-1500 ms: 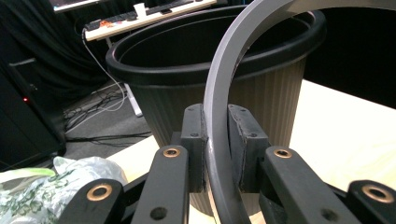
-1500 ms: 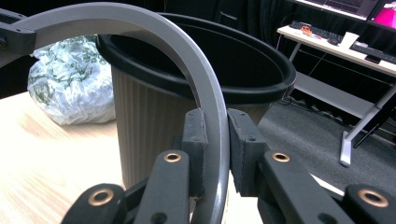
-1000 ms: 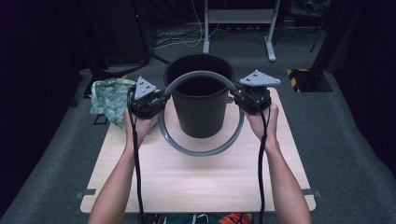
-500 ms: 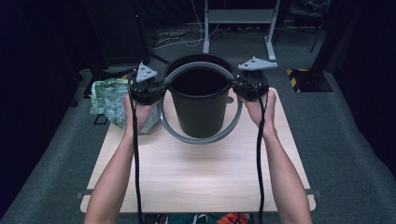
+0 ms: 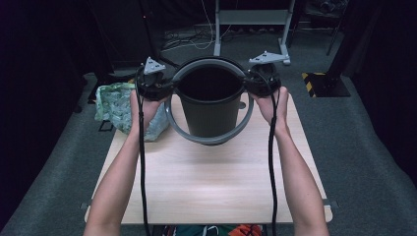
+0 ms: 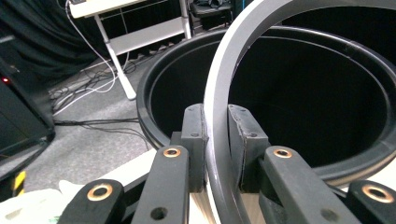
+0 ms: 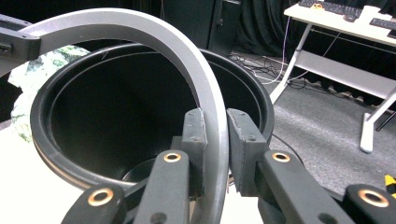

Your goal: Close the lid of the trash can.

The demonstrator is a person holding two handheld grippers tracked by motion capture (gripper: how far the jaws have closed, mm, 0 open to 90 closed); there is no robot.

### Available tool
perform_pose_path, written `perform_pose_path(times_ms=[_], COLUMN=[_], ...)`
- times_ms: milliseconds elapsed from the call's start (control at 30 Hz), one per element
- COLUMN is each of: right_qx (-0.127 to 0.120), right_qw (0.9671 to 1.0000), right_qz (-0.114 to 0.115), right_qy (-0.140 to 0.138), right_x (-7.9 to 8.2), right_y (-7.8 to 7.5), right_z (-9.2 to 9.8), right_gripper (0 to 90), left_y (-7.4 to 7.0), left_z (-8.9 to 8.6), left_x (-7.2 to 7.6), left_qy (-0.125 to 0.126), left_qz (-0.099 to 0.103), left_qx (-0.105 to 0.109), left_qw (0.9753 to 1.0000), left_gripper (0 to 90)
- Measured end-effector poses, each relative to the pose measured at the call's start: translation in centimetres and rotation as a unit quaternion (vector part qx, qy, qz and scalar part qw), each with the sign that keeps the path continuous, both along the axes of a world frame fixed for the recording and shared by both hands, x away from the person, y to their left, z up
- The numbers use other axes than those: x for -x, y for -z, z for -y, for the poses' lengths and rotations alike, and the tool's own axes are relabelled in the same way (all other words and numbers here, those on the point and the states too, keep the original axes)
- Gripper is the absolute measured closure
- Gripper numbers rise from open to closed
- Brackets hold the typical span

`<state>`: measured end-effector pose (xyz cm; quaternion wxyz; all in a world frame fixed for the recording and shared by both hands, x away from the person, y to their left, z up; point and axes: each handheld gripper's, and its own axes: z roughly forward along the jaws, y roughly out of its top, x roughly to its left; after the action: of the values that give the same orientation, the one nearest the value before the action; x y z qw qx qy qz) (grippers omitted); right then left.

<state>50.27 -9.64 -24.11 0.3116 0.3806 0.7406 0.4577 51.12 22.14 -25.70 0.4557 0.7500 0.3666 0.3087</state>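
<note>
A black bucket (image 5: 210, 113) stands upright at the far middle of the wooden table (image 5: 206, 187). A grey ring (image 5: 209, 138) is held tilted in the air, its far arc over the bucket's mouth and its near arc lower, in front of the bucket. My left gripper (image 5: 164, 88) is shut on the ring's left side, and my right gripper (image 5: 251, 81) is shut on its right side. In the left gripper view the grey ring (image 6: 219, 116) passes between the pads (image 6: 194, 140), with the bucket's rim (image 6: 149, 116) just behind. The right gripper view shows the ring (image 7: 210, 121) clamped above the bucket's opening (image 7: 116, 130).
A crumpled green-and-white plastic bag (image 5: 115, 105) lies at the table's far left corner. A white desk frame (image 5: 246, 24) and cables stand on the grey carpet beyond the table. A yellow-and-black striped object (image 5: 314, 81) lies on the floor at the right.
Both grippers have lifted the ring and carried it away from me, so its far arc now sits over the bucket's mouth instead of around the bucket's body.
</note>
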Motion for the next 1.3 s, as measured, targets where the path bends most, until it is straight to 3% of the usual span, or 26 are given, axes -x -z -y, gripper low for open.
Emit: perform_pose_path(times_ms=[367,1300], right_qx=[-0.007,-0.018], right_qw=[0.9999,0.9983], right_qz=[-0.014,-0.055], right_qy=[0.000,0.003], right_x=[-1.5,-5.4], right_y=[-0.6,-1.7], right_z=[0.1,0.0], right_gripper=[77.8,78.0], left_y=[-1.2,-2.2], left_z=[0.2,0.6], left_x=[-1.2,-4.5], left_qy=[-0.005,-0.013], left_qz=[-0.008,-0.024], left_qx=[-0.015,-0.033], left_qw=[0.9998,0.9991], left_gripper=[77.4,76.8])
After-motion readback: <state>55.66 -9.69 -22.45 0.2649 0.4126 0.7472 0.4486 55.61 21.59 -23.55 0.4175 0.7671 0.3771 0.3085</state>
